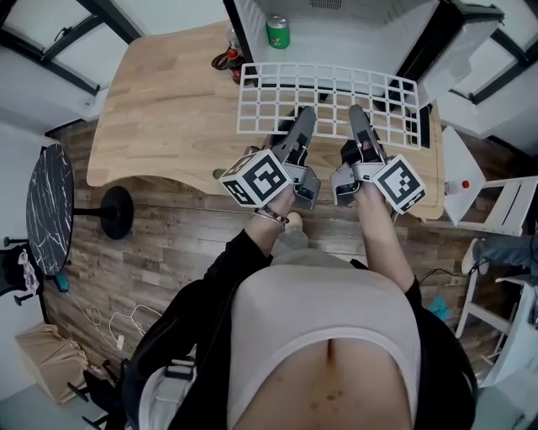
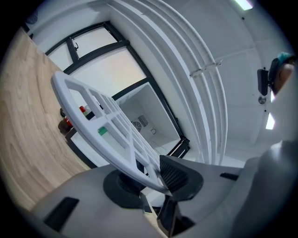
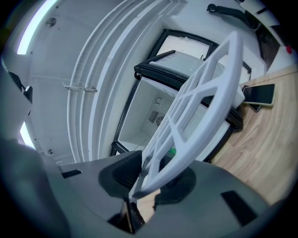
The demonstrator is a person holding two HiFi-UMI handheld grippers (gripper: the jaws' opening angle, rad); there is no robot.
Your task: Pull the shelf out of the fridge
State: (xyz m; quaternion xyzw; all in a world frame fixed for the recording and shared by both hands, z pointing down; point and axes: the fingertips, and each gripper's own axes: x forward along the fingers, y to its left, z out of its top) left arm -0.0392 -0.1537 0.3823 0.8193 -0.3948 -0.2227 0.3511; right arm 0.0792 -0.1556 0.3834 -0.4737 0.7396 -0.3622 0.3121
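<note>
A white wire-grid shelf (image 1: 328,97) hangs level above the wooden table, out in front of the open white fridge (image 1: 353,25). My left gripper (image 1: 301,126) is shut on the shelf's near edge, left of its middle; in the left gripper view the rim (image 2: 111,135) runs between the jaws. My right gripper (image 1: 360,122) is shut on the same edge a little to the right; the shelf (image 3: 205,97) crosses its view slantwise between the pads. A green can (image 1: 277,32) stands inside the fridge (image 3: 153,111).
The wooden table (image 1: 168,109) spreads to the left. Small bottles (image 1: 231,57) stand by the fridge's left corner. A dark phone (image 3: 258,95) lies on the table at the right. A black round table (image 1: 50,210) and a white chair (image 1: 504,206) flank the person.
</note>
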